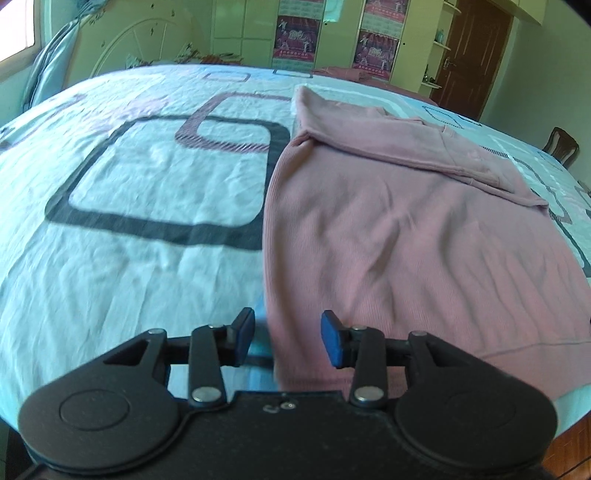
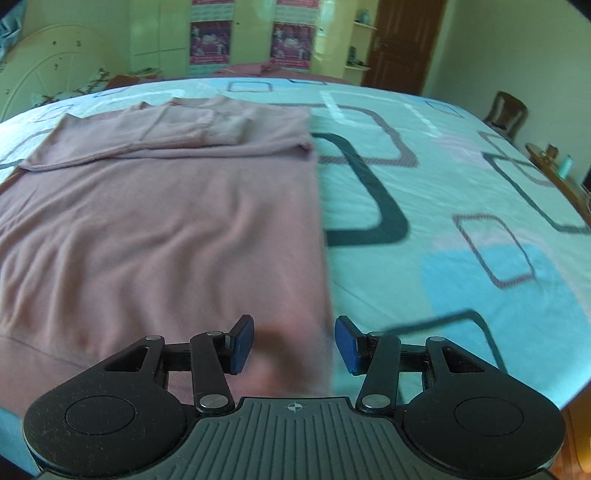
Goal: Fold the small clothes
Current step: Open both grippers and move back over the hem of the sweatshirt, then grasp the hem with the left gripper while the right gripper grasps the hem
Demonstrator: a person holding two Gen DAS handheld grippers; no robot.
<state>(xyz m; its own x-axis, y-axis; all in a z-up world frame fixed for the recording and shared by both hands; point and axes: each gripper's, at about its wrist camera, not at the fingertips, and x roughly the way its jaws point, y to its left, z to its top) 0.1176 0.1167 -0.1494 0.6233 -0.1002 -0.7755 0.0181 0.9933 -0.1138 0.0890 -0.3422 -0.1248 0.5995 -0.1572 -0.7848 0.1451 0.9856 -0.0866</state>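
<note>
A pink knit sweater (image 1: 406, 229) lies flat on the bed, its sleeves folded across the upper part. In the left wrist view it fills the right half, and my left gripper (image 1: 288, 339) hovers over its near left corner with blue pads apart and nothing between them. In the right wrist view the same sweater (image 2: 166, 221) fills the left half. My right gripper (image 2: 295, 343) is open above the sweater's near right edge, holding nothing.
The bed sheet (image 1: 129, 166) is light blue with dark and pink square outlines. A white headboard (image 2: 44, 59), a wardrobe with posters (image 1: 295, 33) and a brown door (image 2: 402, 40) stand behind. A wooden chair (image 2: 506, 110) is beside the bed at right.
</note>
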